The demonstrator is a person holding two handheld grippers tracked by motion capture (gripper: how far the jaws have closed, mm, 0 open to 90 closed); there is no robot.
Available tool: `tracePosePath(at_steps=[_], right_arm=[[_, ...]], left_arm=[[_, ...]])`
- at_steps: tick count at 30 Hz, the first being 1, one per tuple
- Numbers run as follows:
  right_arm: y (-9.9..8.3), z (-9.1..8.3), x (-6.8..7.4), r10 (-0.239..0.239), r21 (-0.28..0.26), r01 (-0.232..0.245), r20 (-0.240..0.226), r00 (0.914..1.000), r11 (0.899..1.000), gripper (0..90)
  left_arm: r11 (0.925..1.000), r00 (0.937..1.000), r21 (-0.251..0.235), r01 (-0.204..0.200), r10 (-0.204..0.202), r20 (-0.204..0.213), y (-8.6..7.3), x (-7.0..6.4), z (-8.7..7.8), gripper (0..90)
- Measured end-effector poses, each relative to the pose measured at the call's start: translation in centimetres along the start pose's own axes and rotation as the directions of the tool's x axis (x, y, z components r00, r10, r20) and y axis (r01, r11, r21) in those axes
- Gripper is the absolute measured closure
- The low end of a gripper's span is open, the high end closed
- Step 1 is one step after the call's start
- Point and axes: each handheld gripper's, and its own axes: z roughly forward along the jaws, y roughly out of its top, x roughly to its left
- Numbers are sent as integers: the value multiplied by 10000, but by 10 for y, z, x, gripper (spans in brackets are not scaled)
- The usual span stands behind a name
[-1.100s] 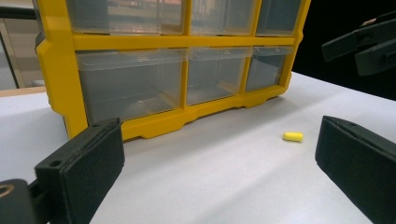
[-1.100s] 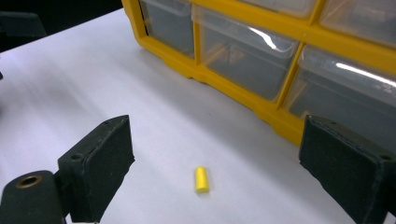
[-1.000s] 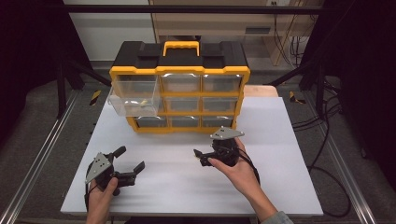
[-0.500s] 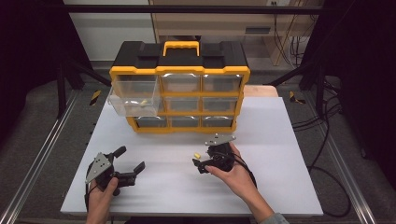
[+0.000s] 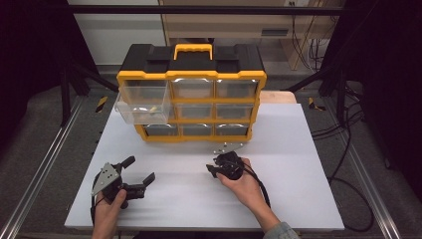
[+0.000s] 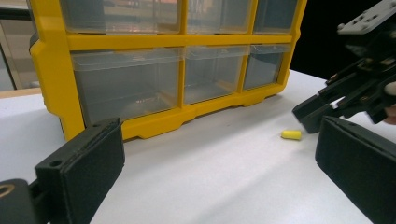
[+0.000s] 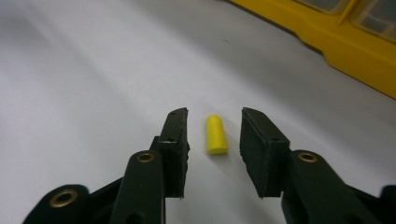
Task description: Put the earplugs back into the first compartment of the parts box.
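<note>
A small yellow foam plug (image 7: 216, 134) lies on the white table (image 5: 298, 164), also seen as the plug (image 6: 291, 135) in the left gripper view. My right gripper (image 7: 215, 115) is open low over the table, one jaw on each side of the plug, not touching it. In the high view the right gripper (image 5: 215, 169) sits in front of the organizer's middle. My left gripper (image 5: 140, 169) rests open and empty near the table's front left. The left gripper (image 6: 217, 154) looks toward the organizer and the right gripper (image 6: 322, 109).
A yellow and black organizer (image 5: 191, 74) with clear drawers stands at the back of the table. Its top-left drawer (image 5: 142, 104) is pulled out and holds something small and yellow. A cable trails from the right gripper toward the person.
The right gripper has come down and slightly left until its jaws straddle the yellow plug. The left gripper has stayed where it was.
</note>
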Motion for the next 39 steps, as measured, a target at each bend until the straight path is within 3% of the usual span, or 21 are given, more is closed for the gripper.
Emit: tracePosePath(at_steps=[5,13,21,25,30,36,39], right_arm=[[-1,12,-1,-185,286,183,97,9998,9994,720],[-2,15,0,-514,356,508,180,9985,9981,813],[14,-8,9,-573,-670,562,-149,9982,9962,823],[32,-29,18,-736,-1457,690,-265,9969,9869,824],[58,-56,30,-1168,-2337,1105,-134,9931,9660,825],[83,-78,37,-1362,-3056,1344,157,9906,9426,826],[90,-83,38,-1427,-3228,1426,234,9895,9357,826]], left_arm=[[10000,10000,-7,9,-9,17,0,0,0,12],[10000,10000,43,-40,40,39,0,0,0,12],[10000,10000,11,-3,3,17,0,0,0,12],[10000,10000,3,2,-2,2,0,0,0,12],[10000,10000,4,-3,3,-3,0,1,-1,12],[10000,10000,-5,-4,4,-12,0,1,-1,12],[10000,10000,-40,-5,5,-25,0,1,-1,12]])
